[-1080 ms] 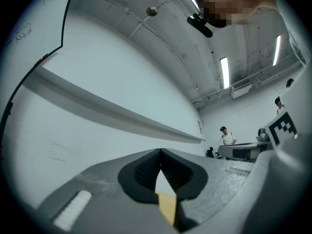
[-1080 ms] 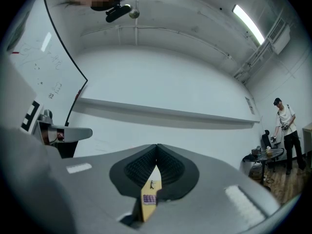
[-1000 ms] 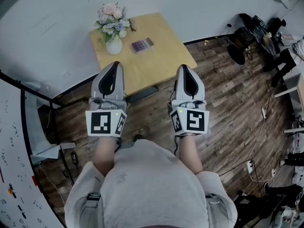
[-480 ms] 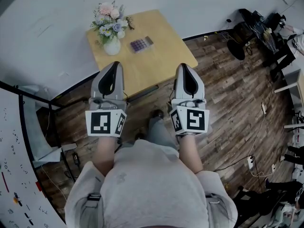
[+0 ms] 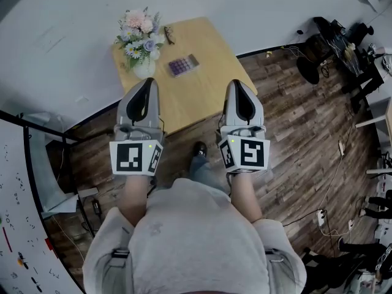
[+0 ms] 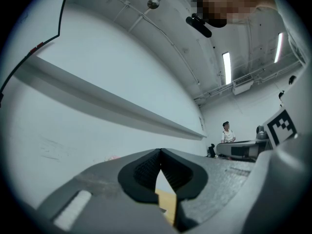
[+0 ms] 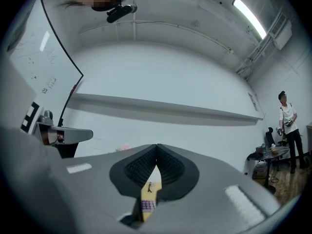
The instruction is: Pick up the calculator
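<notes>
1. The table (image 5: 208, 94) stands ahead of and below the jaws of the left gripper (image 5: 147, 82) and the right gripper (image 5: 237, 83).
2. The calculator (image 5: 184, 65) lies on the table, ahead of the jaws, between the two grippers' lines.
3. The flower vase (image 5: 142, 48) stands on the table ahead of the left jaws, left of the calculator.
4. The glasses (image 5: 168, 34) lie beyond the calculator, just right of the vase.
5. The wall (image 5: 73, 35) lies behind the table.
</notes>
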A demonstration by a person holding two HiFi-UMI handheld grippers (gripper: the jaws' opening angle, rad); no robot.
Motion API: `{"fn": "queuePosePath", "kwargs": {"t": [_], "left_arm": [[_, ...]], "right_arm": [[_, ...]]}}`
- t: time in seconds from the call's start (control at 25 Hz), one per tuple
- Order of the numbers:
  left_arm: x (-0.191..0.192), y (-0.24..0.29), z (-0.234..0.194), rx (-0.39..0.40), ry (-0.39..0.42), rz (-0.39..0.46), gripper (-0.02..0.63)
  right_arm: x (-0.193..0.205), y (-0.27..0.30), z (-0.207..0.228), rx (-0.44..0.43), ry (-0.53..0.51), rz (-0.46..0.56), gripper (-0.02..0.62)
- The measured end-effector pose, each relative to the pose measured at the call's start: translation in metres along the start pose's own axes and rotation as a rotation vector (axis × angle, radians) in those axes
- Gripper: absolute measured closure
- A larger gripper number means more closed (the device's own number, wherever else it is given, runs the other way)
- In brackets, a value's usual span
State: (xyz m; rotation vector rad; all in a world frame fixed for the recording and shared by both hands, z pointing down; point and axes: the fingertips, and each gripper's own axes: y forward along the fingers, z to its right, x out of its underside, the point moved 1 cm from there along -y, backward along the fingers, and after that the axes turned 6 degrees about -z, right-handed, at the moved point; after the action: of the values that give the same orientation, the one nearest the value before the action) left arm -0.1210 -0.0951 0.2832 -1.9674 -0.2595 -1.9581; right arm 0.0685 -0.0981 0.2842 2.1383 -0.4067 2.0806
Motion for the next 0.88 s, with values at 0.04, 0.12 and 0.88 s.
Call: {"fn": "queuePosePath", "kwargs": {"t": [0.04,0.12,0.88], "left_arm": [[0.0,0.007,-0.001,-0.002,0.002,0.001,0.6],[0.0,0.021,-0.002,-0.004,0.007,0.003,0.6],[0.014,0.127,-0.02,-0.097,0.013,-0.022,0.6]], "right_arm": [[0.0,0.007,0.003,-0.004,0.001,0.002,0.594],[-0.001,0.02,0.01,-0.011,0.001,0.006,0.594],[0.01,0.135,0.064,-0.116,0.021,-0.01,0.594]]}}
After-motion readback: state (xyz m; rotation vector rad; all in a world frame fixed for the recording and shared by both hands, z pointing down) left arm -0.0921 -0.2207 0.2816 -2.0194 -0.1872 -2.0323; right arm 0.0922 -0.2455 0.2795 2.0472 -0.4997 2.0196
